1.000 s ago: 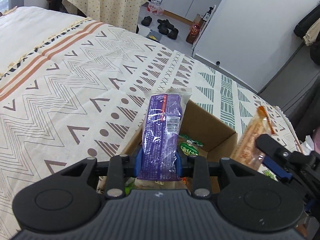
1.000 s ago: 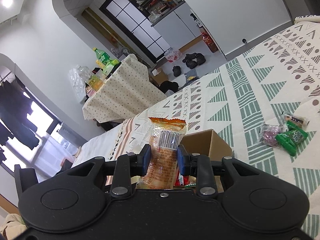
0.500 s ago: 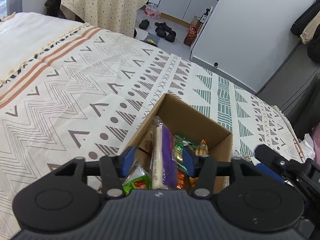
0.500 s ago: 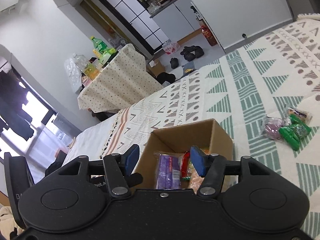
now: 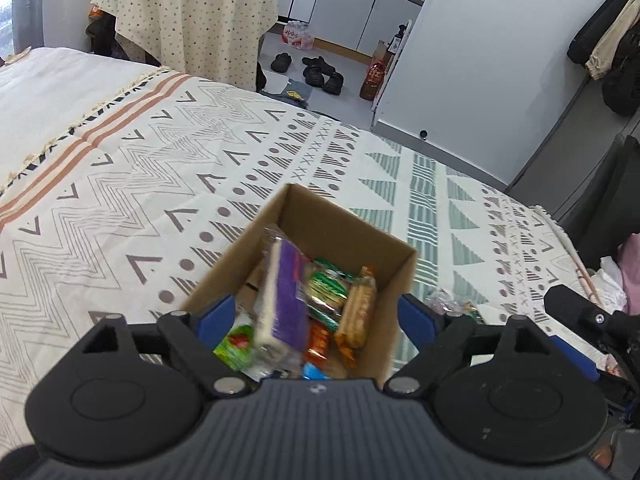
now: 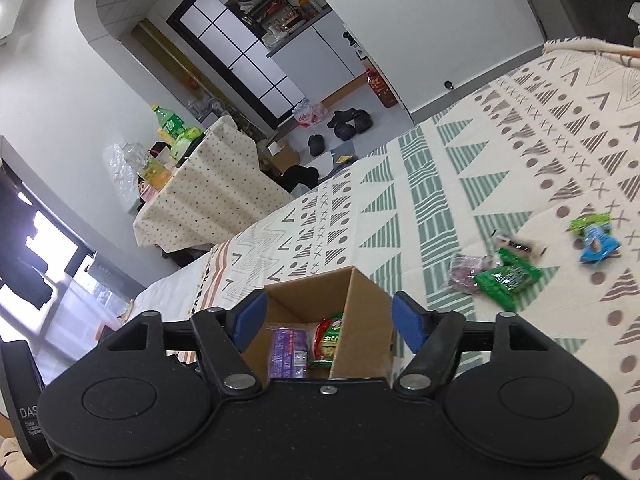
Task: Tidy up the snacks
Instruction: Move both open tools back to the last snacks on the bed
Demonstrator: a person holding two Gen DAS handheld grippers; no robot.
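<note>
Both tongs (image 5: 316,316) (image 6: 325,322) empty above snack-filled box (image 5: 340,228).

Patterned bedspread (image 5: 248,168), draped table (image 5: 192,16), shoes (image 5: 316,72)

On the black device casing (image 6: 28,420) at the lower left of the right wrist view, white letters read "DAS", cut off. The snack wrappers' print is too blurred to read.
</note>
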